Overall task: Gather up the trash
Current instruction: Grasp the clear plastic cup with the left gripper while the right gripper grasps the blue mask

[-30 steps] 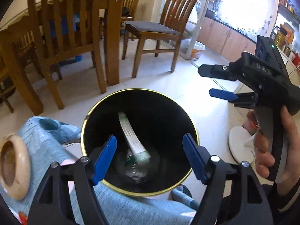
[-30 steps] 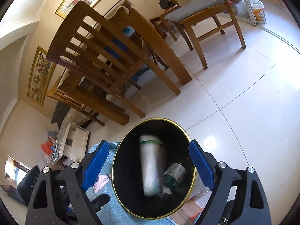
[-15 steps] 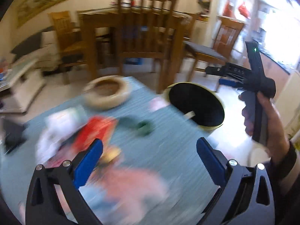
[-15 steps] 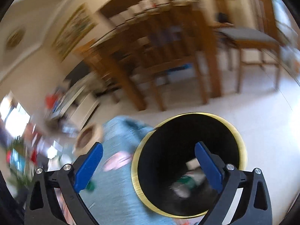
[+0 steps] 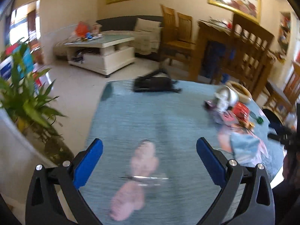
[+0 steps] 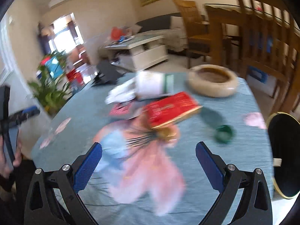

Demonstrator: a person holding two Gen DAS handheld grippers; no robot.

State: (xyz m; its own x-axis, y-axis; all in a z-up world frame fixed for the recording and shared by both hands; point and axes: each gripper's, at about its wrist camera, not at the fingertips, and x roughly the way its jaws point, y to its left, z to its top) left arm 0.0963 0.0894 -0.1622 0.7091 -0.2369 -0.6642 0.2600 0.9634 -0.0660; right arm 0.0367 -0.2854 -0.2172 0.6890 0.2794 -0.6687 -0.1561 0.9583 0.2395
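Both cameras have swung away from the black bin since a second ago and now face the table with its teal cloth (image 6: pixel 234 150); motion blur softens both views.

One left gripper (image 5: pixel 149 158) hangs above the near side of the cloth, its two blue fingers (image 5: pixel 88 162) spread wide apart with nothing between them; below it lie a blurred pink patch (image 5: pixel 144 159) on the cloth and one thin clear strip (image 5: pixel 144 178) that cannot be made out.

One right gripper (image 6: pixel 149 162) also has its fingers wide apart and empty, above a crumpled pink and blue wrapper (image 6: pixel 146 161); just beyond lies one red box (image 6: pixel 171 108) with a gold edge, touching one white container (image 6: pixel 151 86) with a green band, tipped on its side; one green cap (image 6: pixel 224 133) sits to the right of the box; one tan round bowl (image 6: pixel 212 81) stands farther back.

One black bin (image 6: pixel 283 153) with a gold rim stands off the table's right edge; a pale scrap shows inside it.

One potted plant (image 5: pixel 24 101) stands to the left; one white coffee table (image 5: pixel 101 56) and several wooden chairs (image 5: pixel 177 33) fill the room behind.
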